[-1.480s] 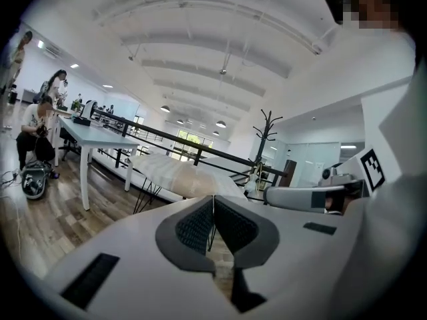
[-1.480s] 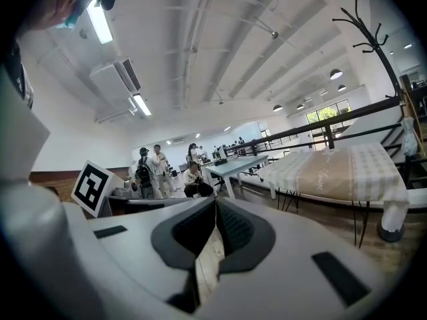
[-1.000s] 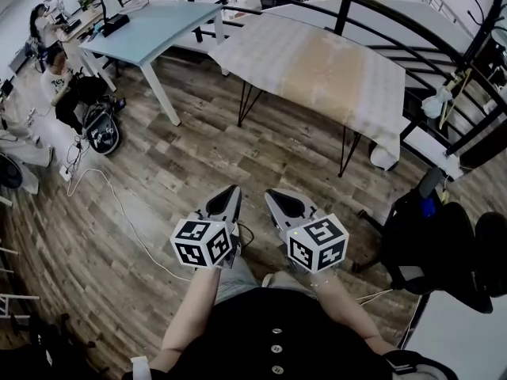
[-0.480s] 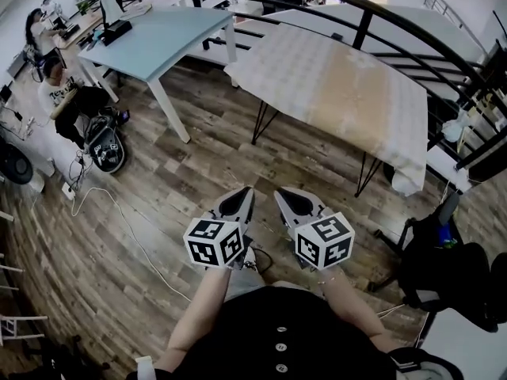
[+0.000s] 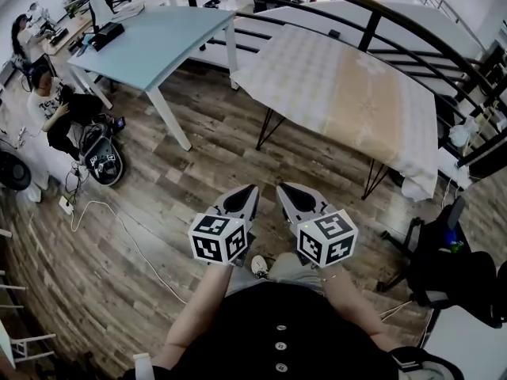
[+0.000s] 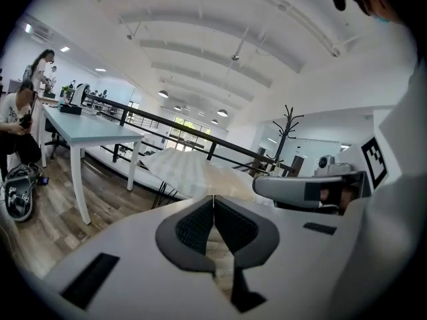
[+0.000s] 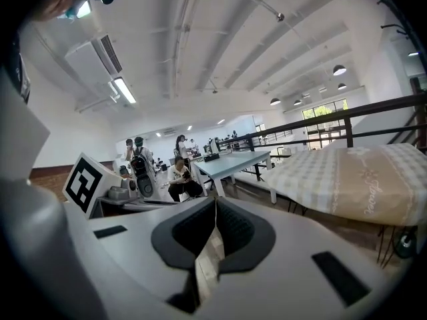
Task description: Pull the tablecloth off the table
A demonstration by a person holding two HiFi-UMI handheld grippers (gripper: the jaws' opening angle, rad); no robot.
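Observation:
A cream and beige checked tablecloth (image 5: 356, 93) covers a table with thin black legs ahead of me, its far right corner hanging down. It also shows as the tablecloth (image 6: 190, 172) and the tablecloth (image 7: 353, 179) in the two gripper views. My left gripper (image 5: 247, 190) and right gripper (image 5: 287, 188) are held side by side over the wooden floor, well short of the table's near edge. Both are shut with nothing between the jaws.
A light blue table (image 5: 150, 42) stands to the left of the covered one. A black railing (image 5: 372, 10) runs behind both. A black office chair (image 5: 455, 271) is at the right. A person (image 5: 51, 105) sits on the floor at far left, beside a cable (image 5: 119, 228).
The covered table has come closer and lower in the head view; both grippers have advanced toward it together. Their jaws have stayed shut.

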